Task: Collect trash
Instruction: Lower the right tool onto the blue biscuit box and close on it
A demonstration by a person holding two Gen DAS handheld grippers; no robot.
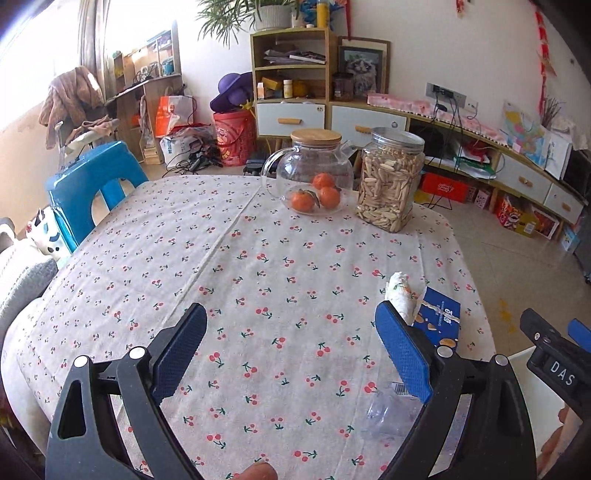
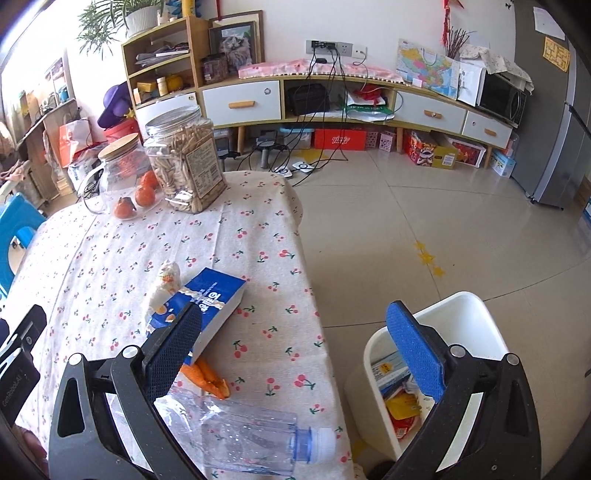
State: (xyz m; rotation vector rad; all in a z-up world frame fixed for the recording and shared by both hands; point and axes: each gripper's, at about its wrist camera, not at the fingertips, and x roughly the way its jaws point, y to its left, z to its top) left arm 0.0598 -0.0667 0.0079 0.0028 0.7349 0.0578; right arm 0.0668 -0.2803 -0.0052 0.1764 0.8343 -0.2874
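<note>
We were in a home's living room: a desk (image 1: 258, 266) under a cherry-print cloth, a long low cabinet (image 2: 332, 96) with white drawers at twelve o'clock, a framed cat picture (image 2: 236, 46), a potted plant (image 1: 273, 14), a fridge (image 2: 557, 140) at two o'clock, and a tiled floor (image 2: 424, 221).

Beige tiled floor (image 2: 424, 206), white wall (image 2: 288, 22), long low wooden cabinet with white drawers (image 2: 332, 96), bright window (image 1: 33, 48) at left.
</note>
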